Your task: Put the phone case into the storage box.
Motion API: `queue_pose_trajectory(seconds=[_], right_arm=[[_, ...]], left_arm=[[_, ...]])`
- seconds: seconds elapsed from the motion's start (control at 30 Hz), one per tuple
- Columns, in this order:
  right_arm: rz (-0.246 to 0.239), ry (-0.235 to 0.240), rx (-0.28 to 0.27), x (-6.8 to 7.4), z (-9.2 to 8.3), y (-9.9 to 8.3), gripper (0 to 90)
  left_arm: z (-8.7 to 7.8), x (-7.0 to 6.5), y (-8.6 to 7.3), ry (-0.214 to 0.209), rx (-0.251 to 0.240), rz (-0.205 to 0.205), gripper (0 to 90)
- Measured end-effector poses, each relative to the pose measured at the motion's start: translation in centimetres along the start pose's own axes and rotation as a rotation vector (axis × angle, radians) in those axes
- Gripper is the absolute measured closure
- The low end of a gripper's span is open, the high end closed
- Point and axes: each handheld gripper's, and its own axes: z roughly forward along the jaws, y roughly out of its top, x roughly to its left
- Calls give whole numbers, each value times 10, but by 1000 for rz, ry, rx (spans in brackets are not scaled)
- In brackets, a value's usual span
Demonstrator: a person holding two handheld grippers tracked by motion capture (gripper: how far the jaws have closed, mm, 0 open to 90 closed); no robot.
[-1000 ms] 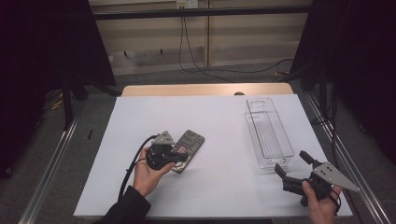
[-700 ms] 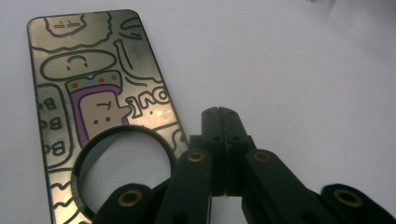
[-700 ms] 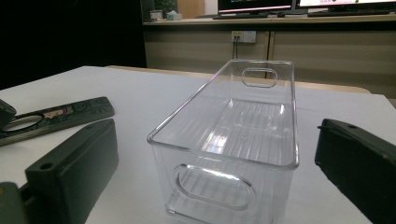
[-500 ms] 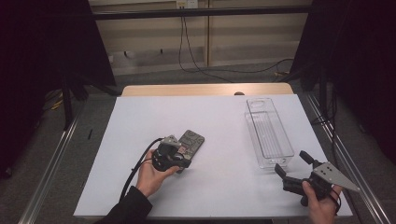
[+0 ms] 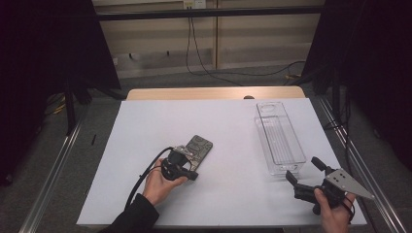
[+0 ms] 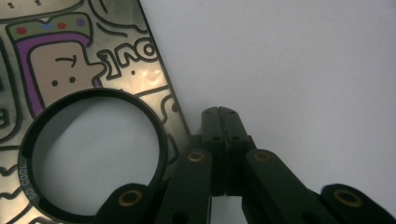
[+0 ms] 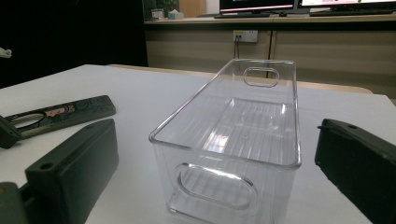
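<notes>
At the near edge of the white table [image 5: 228, 121], at about 7 o'clock in the high view, the person's left hand [image 5: 158, 183] tilts the left gripper [image 5: 187, 171] down onto the near end of a phone case [image 5: 197, 148] printed with cartoon doodles. In the left gripper view its two black jaws are pressed flat against each other with nothing between them, their tips resting on bare tabletop just beside the case's long edge [image 6: 159, 88]; the case's round black camera ring [image 6: 93, 154] sits at about 8 o'clock from those tips. At 5 o'clock, the right hand [image 5: 335, 213] holds the right gripper [image 5: 305, 171] low and level, jaws spread wide apart and empty, aimed at the near short wall of a clear plastic bin [image 5: 278, 138].

Farther up the table, the bin runs lengthwise away toward 1 o'clock, empty, with an oval handle cut-out in each end wall [image 7: 215, 186]. The case lies flat, well apart from it, at about 9 o'clock from the bin.

Judging by this, the step in hand is the approach to the case, with no grasp made yet. The next move probably calls for the left jaws to part, straddle the thin edge of the case or hook its ring, and close firmly. A flat, slick case hugging the table may slide instead of lifting, so a tilt or nudge at its edge could help. The right gripper appears ready to steady the bin.
</notes>
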Motion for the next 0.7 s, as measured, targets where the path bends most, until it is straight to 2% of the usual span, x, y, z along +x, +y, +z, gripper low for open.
queue_pose_trajectory(seconds=[0.23, 0.43, 0.63, 0.7], right_arm=[[3, 2, 0, 0, 0, 0, 0], [8, 1, 0, 0, 0, 0, 0], [8, 0, -2, 0, 0, 0, 0], [8, 0, -2, 0, 0, 0, 0]], left_arm=[[-2, 2, -1, -4, 14, 4, 900], [-7, 7, -7, -14, 14, -9, 900], [-11, 11, -11, -2, 13, -22, 900], [-13, 12, -11, 7, 19, -15, 900]])
